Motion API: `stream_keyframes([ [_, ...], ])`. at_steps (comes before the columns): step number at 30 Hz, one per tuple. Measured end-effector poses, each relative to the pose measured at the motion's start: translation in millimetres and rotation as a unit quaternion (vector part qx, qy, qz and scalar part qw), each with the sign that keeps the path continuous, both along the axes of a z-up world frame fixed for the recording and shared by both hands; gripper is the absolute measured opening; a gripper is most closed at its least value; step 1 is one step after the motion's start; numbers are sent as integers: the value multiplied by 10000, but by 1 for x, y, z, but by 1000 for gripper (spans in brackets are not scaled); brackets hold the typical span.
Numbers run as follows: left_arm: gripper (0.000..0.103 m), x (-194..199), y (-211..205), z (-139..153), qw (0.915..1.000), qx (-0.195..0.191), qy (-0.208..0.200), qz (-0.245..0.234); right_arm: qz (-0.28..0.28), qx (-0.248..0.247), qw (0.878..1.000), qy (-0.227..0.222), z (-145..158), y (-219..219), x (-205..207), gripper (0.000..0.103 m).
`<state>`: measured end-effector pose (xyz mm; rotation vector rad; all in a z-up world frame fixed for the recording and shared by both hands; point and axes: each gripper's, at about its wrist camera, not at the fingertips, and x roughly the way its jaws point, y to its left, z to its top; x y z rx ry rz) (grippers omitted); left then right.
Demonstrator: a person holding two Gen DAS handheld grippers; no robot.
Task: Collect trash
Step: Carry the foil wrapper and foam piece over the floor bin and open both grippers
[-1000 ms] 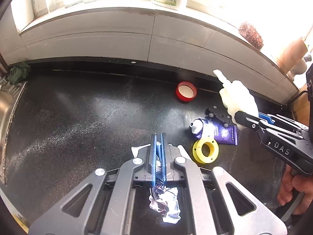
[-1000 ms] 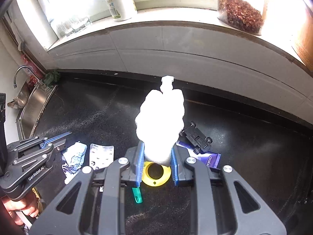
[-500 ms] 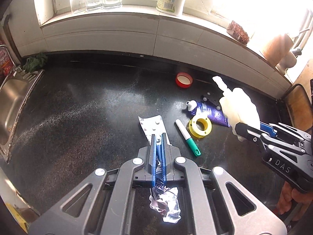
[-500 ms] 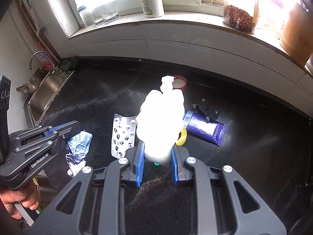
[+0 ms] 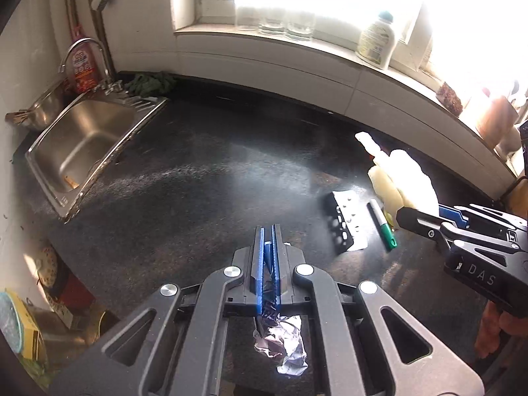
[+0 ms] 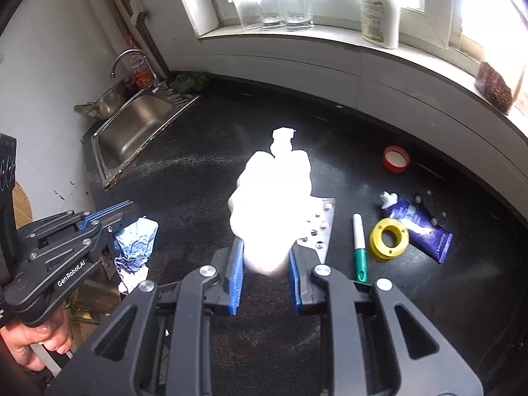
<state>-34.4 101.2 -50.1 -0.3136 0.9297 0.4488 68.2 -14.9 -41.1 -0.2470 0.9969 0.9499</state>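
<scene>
My left gripper (image 5: 268, 231) is shut on a crumpled silver-blue foil wrapper (image 5: 280, 343), which hangs behind its fingertips. The right wrist view shows that wrapper (image 6: 135, 241) dangling off the counter's left front corner. My right gripper (image 6: 265, 247) is shut on a crushed white plastic bottle (image 6: 274, 198), neck pointing away, held above the black counter (image 6: 231, 125). In the left wrist view the bottle (image 5: 402, 178) and right gripper (image 5: 425, 213) are at the right. A used blister pack (image 6: 321, 227) lies flat on the counter beneath the bottle.
A green marker (image 6: 359, 247), yellow tape ring (image 6: 389, 237), purple tube (image 6: 419, 227), black toy car (image 6: 432, 204) and red lid (image 6: 396, 158) lie at the right. A steel sink (image 5: 82, 145) is at the left. Glasses and a bottle (image 6: 379, 10) stand on the windowsill.
Both grippers have pulled back, up and to the left, away from the counter items. The sink has come into view. Both grips are unchanged.
</scene>
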Motion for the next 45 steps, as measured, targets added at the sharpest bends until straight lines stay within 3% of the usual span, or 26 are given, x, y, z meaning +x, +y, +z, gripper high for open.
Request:
stream_keyframes([
  [6, 4, -111, 61, -5, 9907, 134, 203, 1335, 1357, 68, 9907, 28, 5, 95, -76, 23],
  [13, 4, -242, 109, -24, 9584, -13, 479, 2815, 2840, 4, 9587, 163, -6, 186, -184, 23],
  [19, 4, -312, 129, -40, 9344, -155, 497, 3523, 3728, -201, 9271, 338, -29, 234, -264, 23],
  [24, 4, -340, 148, -72, 9220, -395, 292, 3842, 4045, -533, 9119, 444, -62, 266, -305, 23],
  [30, 4, -355, 178, -131, 9116, -805, 54, 4030, 4070, -1059, 9049, 650, -116, 297, -324, 24],
  [36, 4, -360, 200, -181, 9078, -1086, 125, 4048, 4014, -1435, 9018, 711, -156, 318, -331, 25],
  [42, 4, -368, 211, -194, 9067, -1180, 115, 4049, 4078, -1540, 8966, 781, -166, 329, -336, 26],
  [44, 4, -369, 213, -196, 9071, -1242, 90, 4020, 4093, -1546, 8954, 823, -168, 331, -336, 29],
  [45, 5, -368, 212, -197, 9080, -1250, 108, 3997, 4083, -1529, 8958, 866, -167, 329, -333, 40],
])
